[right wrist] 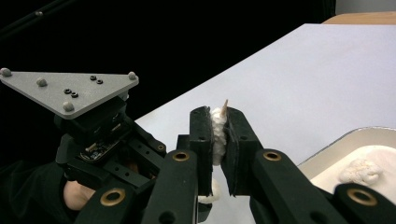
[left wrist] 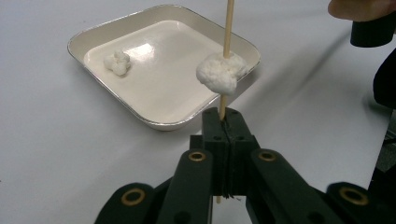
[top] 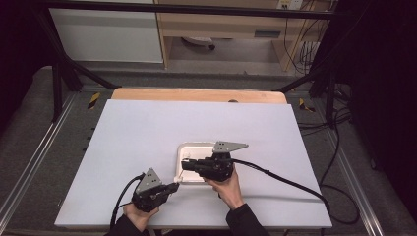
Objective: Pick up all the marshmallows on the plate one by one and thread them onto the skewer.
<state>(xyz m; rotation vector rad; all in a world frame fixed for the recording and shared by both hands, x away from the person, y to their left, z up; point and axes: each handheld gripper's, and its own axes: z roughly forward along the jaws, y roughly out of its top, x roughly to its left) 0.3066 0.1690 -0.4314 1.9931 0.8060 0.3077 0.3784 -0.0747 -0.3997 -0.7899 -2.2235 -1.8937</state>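
Left gripper (left wrist: 223, 122) clamps skewer (left wrist: 228, 28) (marshmallow (left wrist: 219, 73) threaded).

White table (top: 147, 142) with a bare wooden strip along its far edge (top: 196, 95); one shallow cream tray (left wrist: 93, 39) with a silvery rim sits directly on it, right of centre toward the near side, a small white lump (left wrist: 117, 62) inside the tray

A thin pale wooden skewer (left wrist: 228, 28) pierces soft, fluffy white marshmallow (left wrist: 220, 72); the shallow square tray (left wrist: 93, 37) beneath gleams metal-rimmed, smooth and glossy.
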